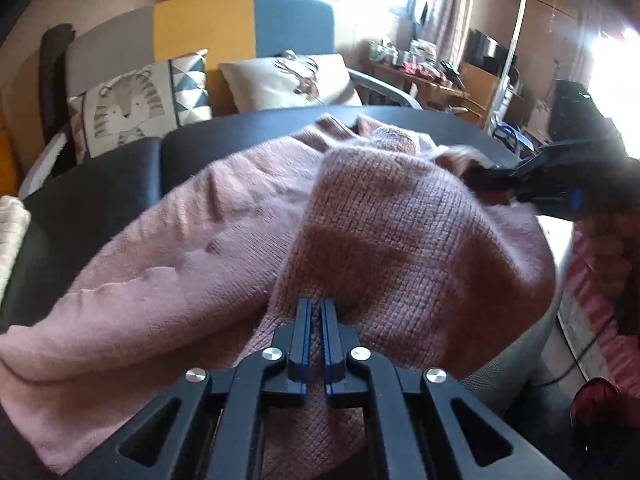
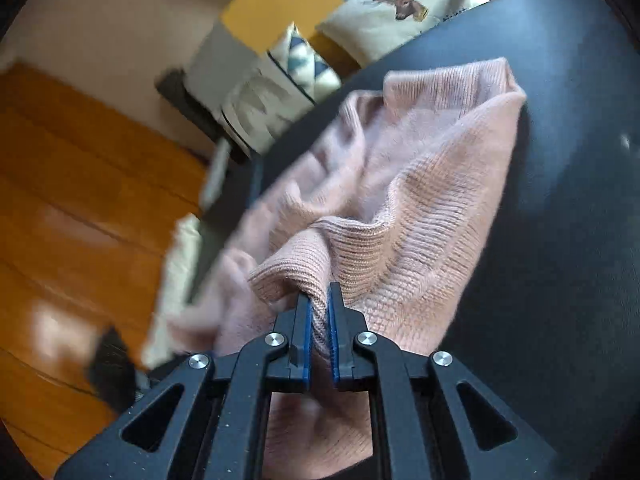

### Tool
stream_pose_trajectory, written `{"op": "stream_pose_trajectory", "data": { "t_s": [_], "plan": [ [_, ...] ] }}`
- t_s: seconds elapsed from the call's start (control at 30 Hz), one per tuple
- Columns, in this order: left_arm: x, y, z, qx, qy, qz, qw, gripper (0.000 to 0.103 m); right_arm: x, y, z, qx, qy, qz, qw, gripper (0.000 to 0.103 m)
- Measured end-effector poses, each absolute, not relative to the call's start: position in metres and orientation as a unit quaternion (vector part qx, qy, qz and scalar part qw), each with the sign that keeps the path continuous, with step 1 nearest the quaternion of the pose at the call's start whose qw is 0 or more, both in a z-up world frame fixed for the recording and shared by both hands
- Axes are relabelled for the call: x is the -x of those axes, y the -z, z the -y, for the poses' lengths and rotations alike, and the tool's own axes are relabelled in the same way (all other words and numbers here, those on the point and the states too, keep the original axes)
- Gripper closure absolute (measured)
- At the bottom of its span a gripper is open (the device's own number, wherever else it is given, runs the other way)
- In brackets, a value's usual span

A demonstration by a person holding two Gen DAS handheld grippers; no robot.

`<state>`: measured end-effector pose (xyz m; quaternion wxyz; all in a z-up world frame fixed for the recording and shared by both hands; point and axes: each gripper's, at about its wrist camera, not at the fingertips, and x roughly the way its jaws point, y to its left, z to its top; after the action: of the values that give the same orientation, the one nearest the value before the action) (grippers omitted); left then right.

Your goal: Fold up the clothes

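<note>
**Gripping a pink sweater at two points over the dark table**

Starting at the left of the left wrist view, a striped tiger cushion (image 1: 134, 108) leans against the grey, yellow and blue sofa back (image 1: 204, 28), with a deer-print cushion (image 1: 296, 80) just to its right. Further right a cluttered wooden desk (image 1: 424, 76) stands under the bright window, and a white floor-lamp pole (image 1: 508, 52) rises near the corner. In front of all that lies the dark round table (image 1: 104, 196), and spread across most of it is the pink knitted sweater (image 1: 224, 216), its smoother part flat on the left and a coarser-knit fold raised towards the right.

The left gripper (image 1: 316, 308) points forward and slightly down, its blue-padded fingers clamped tight on the near edge of that raised fold. At the right edge of the same view the right gripper (image 1: 520, 188) comes in from the side, nearly level, biting into the far part of the fabric; it is blurred there, so the exact spot is hard to make out.

In the right wrist view the camera is tilted hard: orange wood floor (image 2: 80, 200) fills the left, the cushions sit at the top, and the table (image 2: 560, 240) fills the right. The right gripper (image 2: 319, 300) is pinched on a ridge of sweater (image 2: 420, 200), lifting it off the tabletop while the collar end lies further away on the table.
</note>
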<state>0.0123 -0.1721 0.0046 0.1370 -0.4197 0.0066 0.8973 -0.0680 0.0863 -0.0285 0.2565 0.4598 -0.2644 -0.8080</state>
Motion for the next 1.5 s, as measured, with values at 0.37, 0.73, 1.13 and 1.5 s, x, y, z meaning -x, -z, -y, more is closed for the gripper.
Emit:
{"op": "stream_pose_trajectory", "data": {
  "t_s": [0.37,0.73,1.13,1.5],
  "plan": [
    [-0.023,-0.033,0.184,0.383,-0.913,0.044,0.133,0.098,0.061,-0.037,-0.109,-0.365,0.757,0.424,0.338,0.097],
    [-0.041,-0.100,0.170,0.273,-0.930,0.112,0.217,0.079,0.046,-0.062,-0.092,-0.358,0.759,0.398,0.370,0.097],
    [-0.039,-0.049,0.147,0.322,-0.924,0.105,0.178,0.075,0.051,0.002,-0.072,-0.432,0.822,0.271,0.256,0.097],
    [-0.037,0.000,0.106,0.358,-0.923,-0.039,0.138,0.075,0.023,0.012,-0.063,-0.409,0.897,0.061,0.160,0.026]
  ]
}}
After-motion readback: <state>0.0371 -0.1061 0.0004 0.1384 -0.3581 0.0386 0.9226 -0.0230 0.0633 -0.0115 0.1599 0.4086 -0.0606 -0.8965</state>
